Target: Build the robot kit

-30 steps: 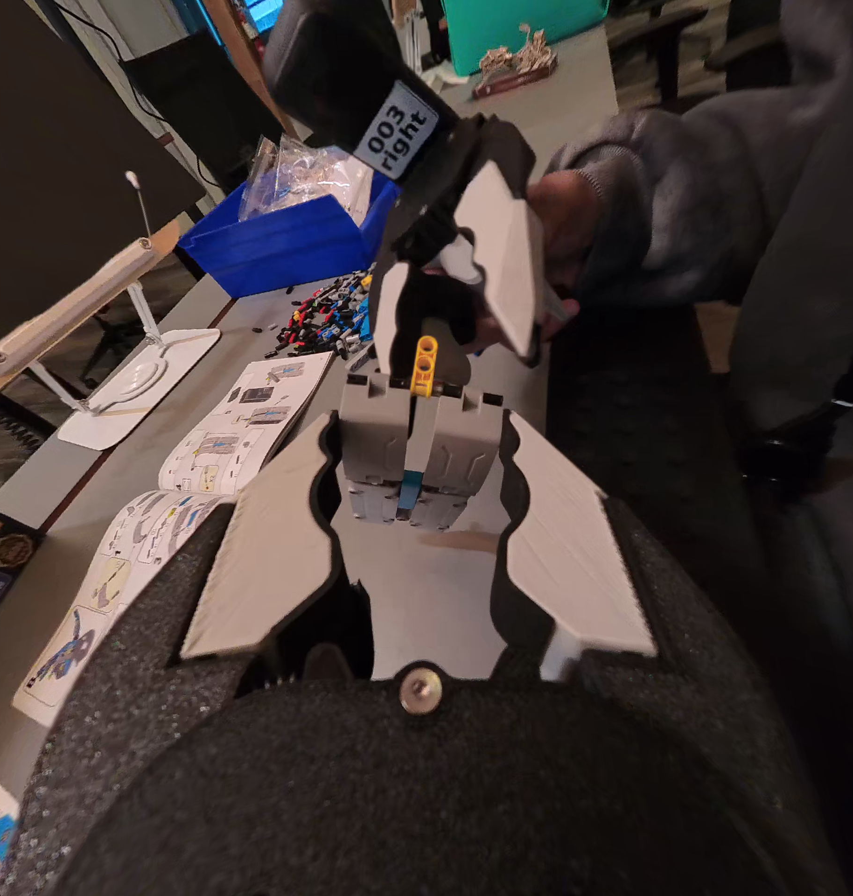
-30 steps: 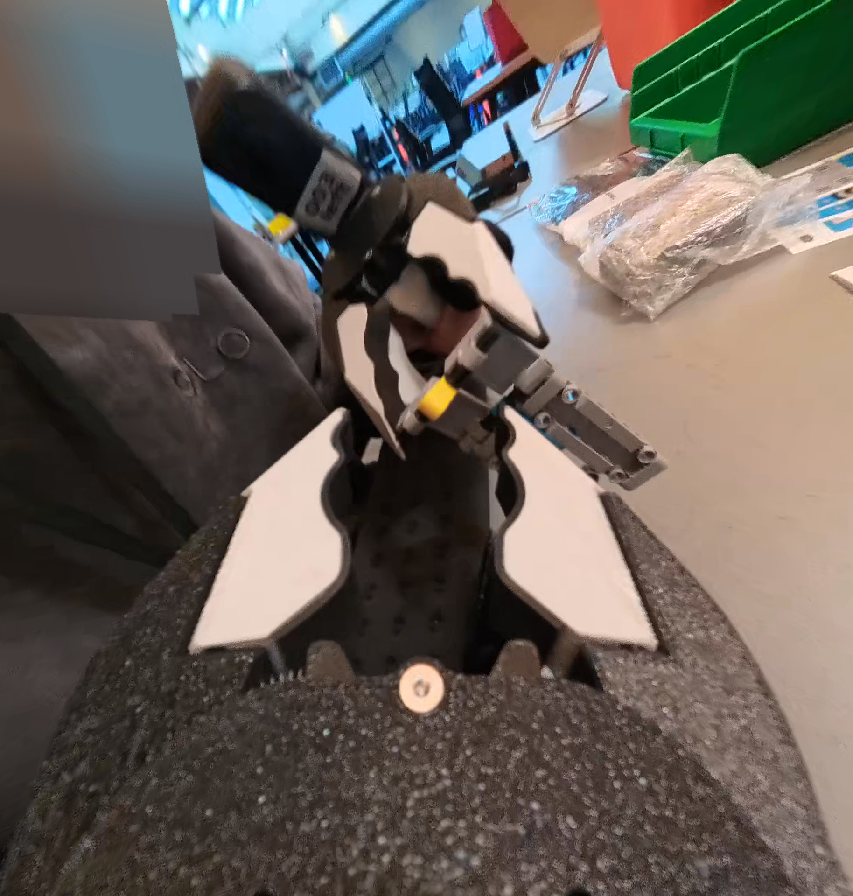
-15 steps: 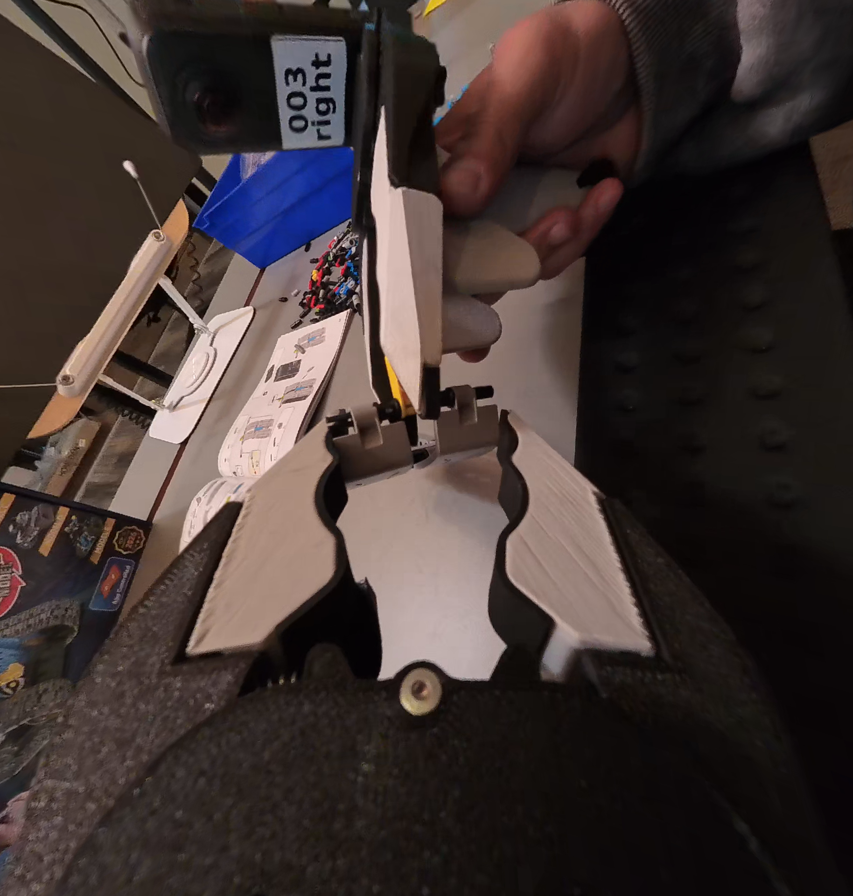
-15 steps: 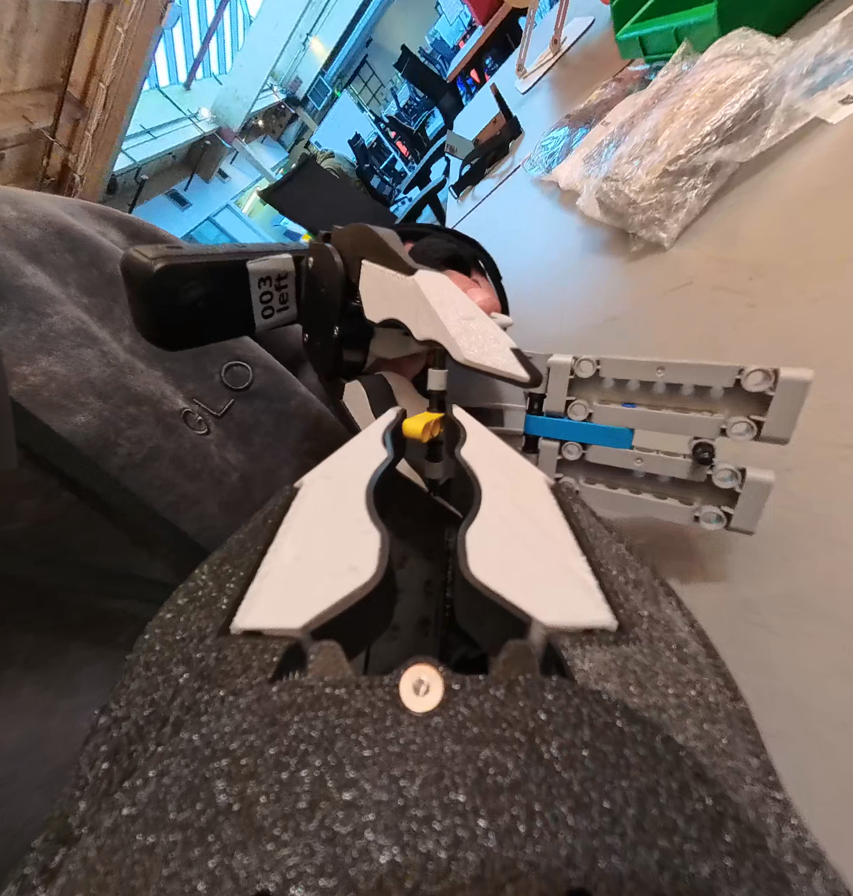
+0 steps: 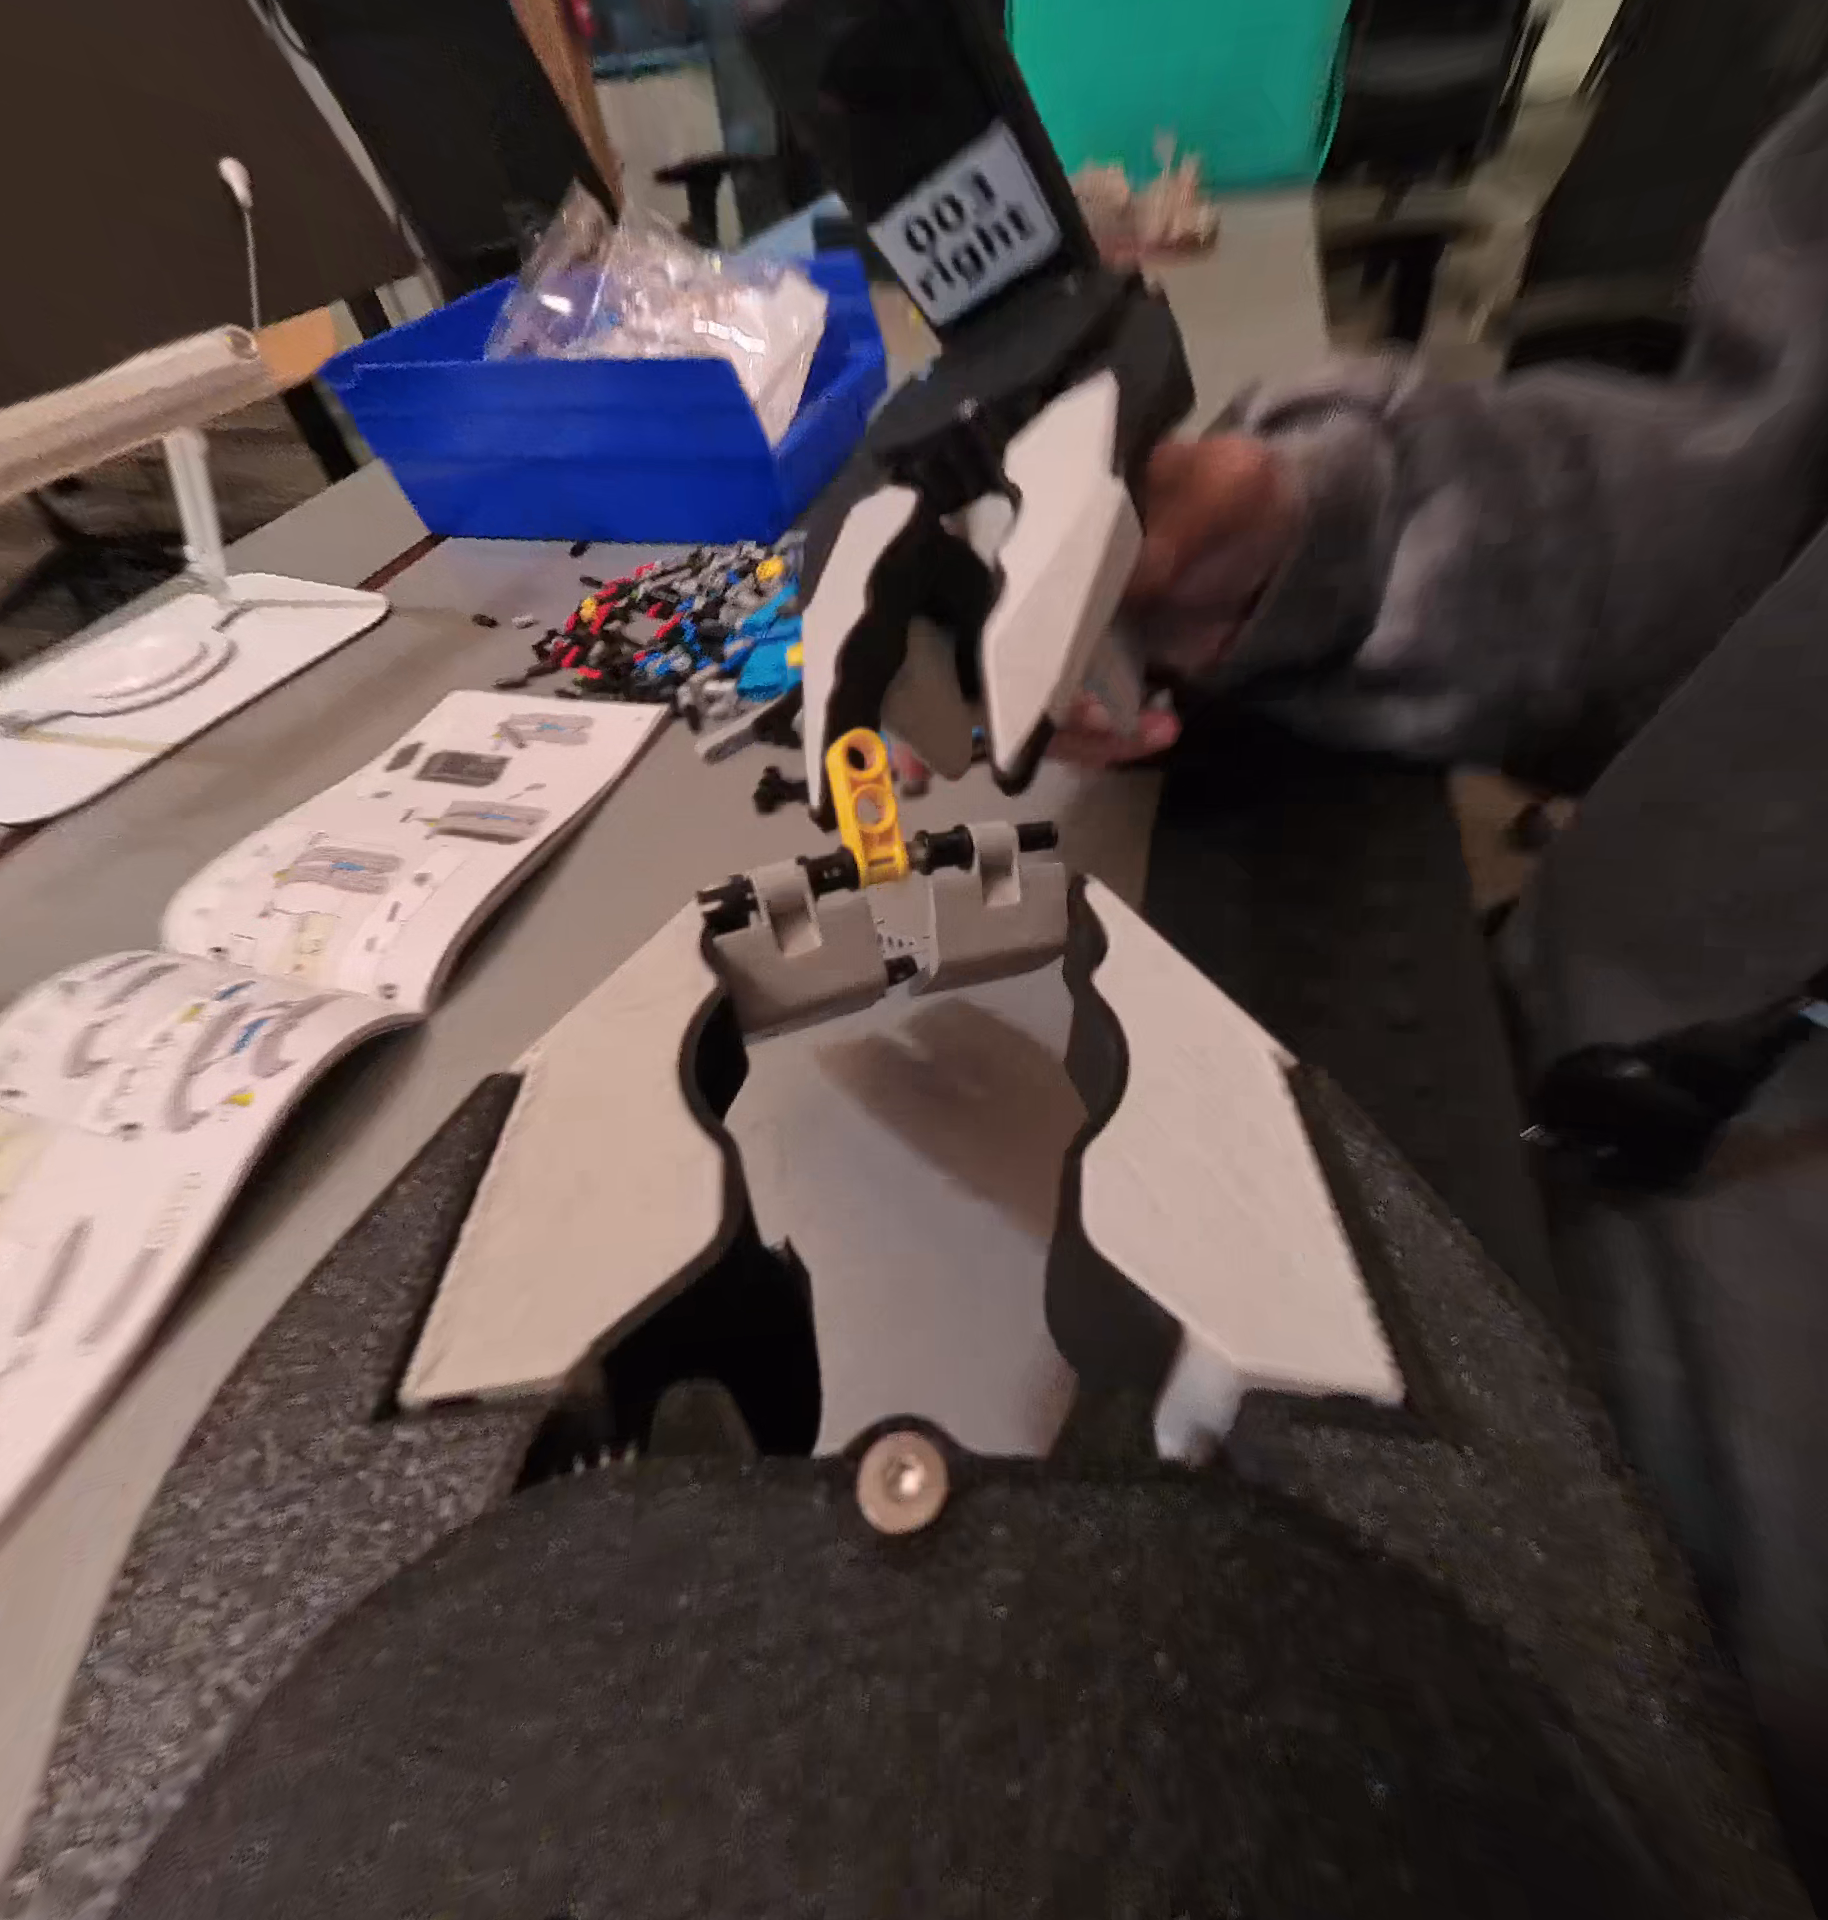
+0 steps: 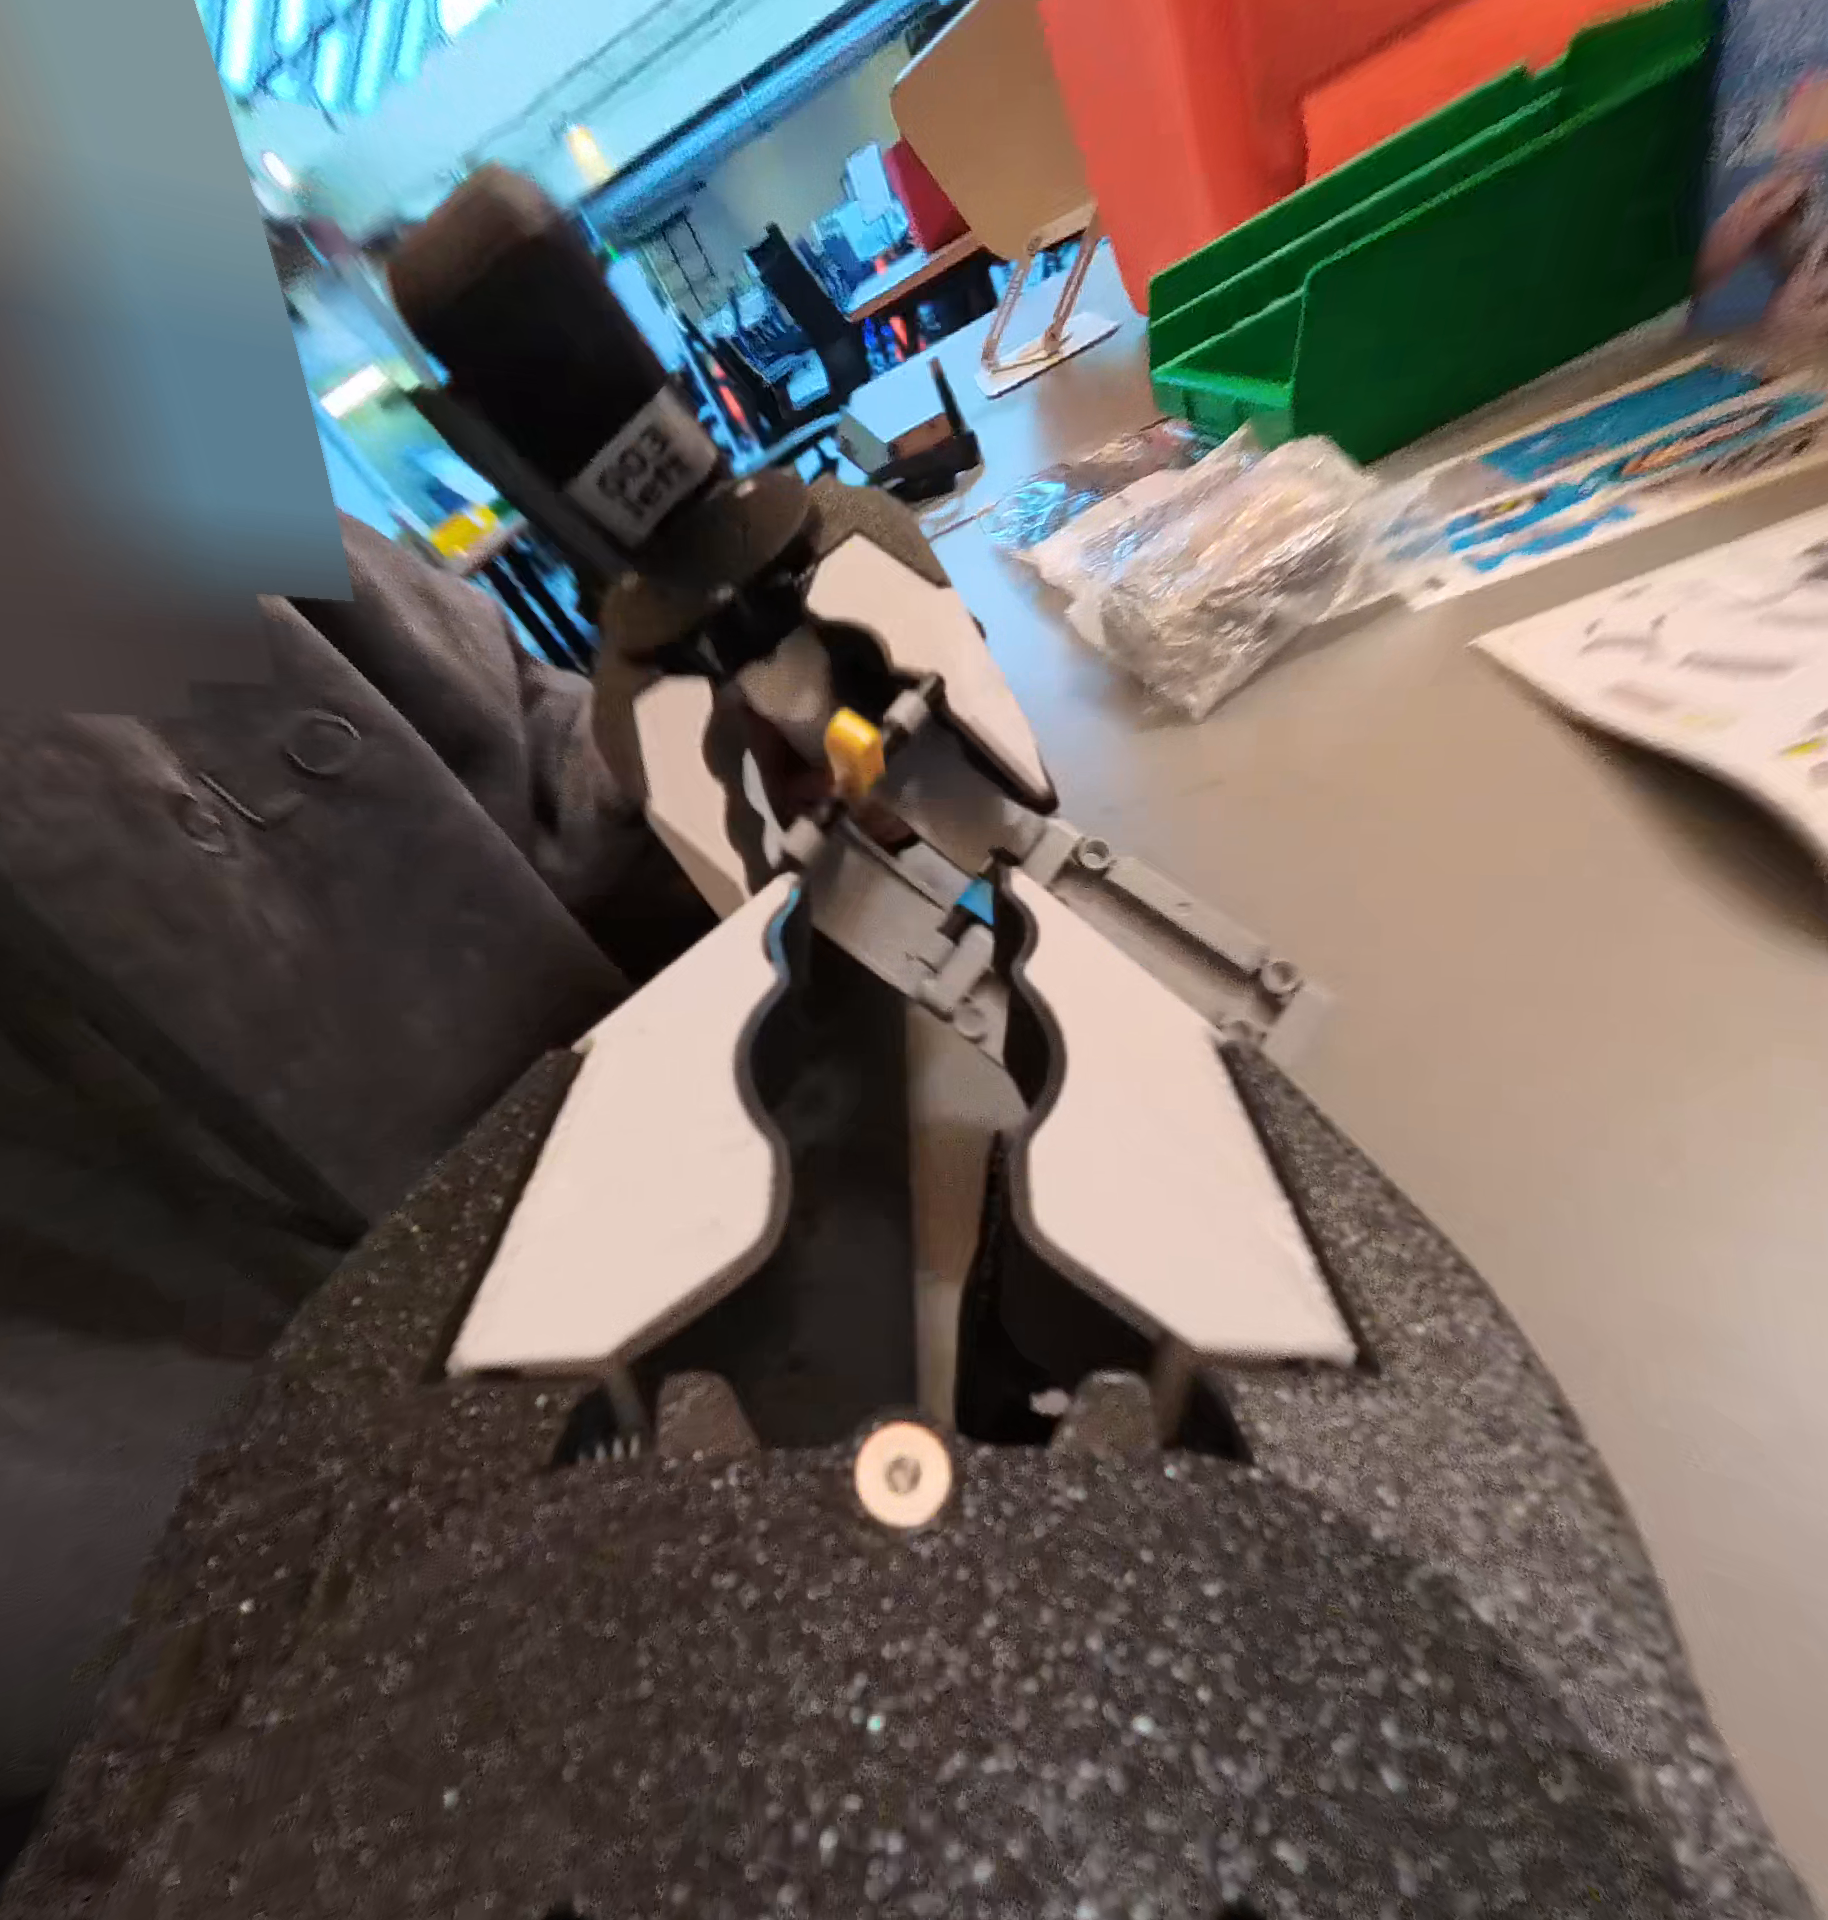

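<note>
LEFT: my left hand-held gripper (image 5: 894, 935) pinches the grey brick assembly (image 5: 894, 935) at its fingertips, above the bench (image 5: 598, 894) | PART: yellow connector (image 5: 866, 805) sits on the assembly's black axle | RIGHT: my right hand-held gripper (image 6: 894, 894) is spread, fingers just beside the assembly, not gripping | AHEAD-LEFT: open instruction booklet (image 5: 297, 956), loose parts pile (image 5: 681, 634), blue bin (image 5: 598, 436)

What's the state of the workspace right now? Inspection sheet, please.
Surface: grey table, mostly covered.
Worked things: grey brick assembly with yellow connector on top, held off the table.
Clutter: open instruction booklet, loose parts pile, blue bin, plastic bags, green bin.
Grippers: left gripper clamps the assembly; right gripper open, at the connector.
Cables: nothing seen.
Surroundings: white stand, person's grey sleeve.
</note>
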Available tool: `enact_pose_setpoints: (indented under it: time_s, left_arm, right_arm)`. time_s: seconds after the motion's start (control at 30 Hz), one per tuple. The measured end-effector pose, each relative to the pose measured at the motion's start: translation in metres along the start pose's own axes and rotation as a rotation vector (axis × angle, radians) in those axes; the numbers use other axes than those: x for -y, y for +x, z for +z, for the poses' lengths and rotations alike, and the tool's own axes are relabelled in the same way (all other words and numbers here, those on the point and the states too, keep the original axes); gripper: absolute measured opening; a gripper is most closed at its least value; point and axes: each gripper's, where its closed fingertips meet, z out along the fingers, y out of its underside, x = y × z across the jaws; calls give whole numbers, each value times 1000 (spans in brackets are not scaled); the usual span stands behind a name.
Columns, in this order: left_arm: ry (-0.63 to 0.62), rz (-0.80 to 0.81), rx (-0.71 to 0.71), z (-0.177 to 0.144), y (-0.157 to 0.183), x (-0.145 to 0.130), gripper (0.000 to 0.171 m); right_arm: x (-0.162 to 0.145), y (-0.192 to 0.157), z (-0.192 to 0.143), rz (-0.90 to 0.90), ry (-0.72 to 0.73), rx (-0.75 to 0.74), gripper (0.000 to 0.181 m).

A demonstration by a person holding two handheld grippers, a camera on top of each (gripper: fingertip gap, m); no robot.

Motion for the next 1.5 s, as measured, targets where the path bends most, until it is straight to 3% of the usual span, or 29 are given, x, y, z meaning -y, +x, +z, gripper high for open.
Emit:
enact_pose_setpoints:
  time_s: [0.1, 0.17, 0.27, 0.3, 0.37, 0.47, 0.53, 0.73, 0.93, 1.23, 1.5]
  left_arm:
    - [60, -97, -61, -3, 3, 8, 60]
    - [28, -71, -38, -1, 2, 3, 60]
    - [-32, 20, 15, 3, 2, -5, 60]
    - [-51, 49, 35, 4, 2, -8, 60]
    - [-79, 92, 80, 6, 0, -12, 61]
    - [-162, 209, 215, 13, -11, -23, 62]
    - [-180, 250, 295, 13, -18, -22, 62]
    - [-205, 230, 320, 15, -21, -27, 65]
    - [-209, 338, 391, 20, -22, -21, 74]
    - [-246, 263, 298, 20, -18, -29, 71]
    - [-278, 304, 313, 18, -20, -31, 69]
  right_arm:
    - [-3, -18, 7, -121, -28, 47, 41]
    - [-3, -31, 17, -60, -38, 103, 34]
    - [-7, -22, 24, 112, -64, 89, 31]
    - [-5, -21, 23, 136, -44, 98, 17]
    - [-7, -16, 23, 158, -54, 65, 10]
    - [-17, -4, 23, 179, -127, -29, 6]
    - [-15, -1, 24, 257, -97, -28, 5]
    - [-20, 3, 28, 340, -106, -50, 5]
    - [-26, -4, 39, 380, -137, -20, 5]
    - [-30, -3, 39, 384, -158, 0, 5]
    - [-29, -3, 41, 388, -137, 5, 6]
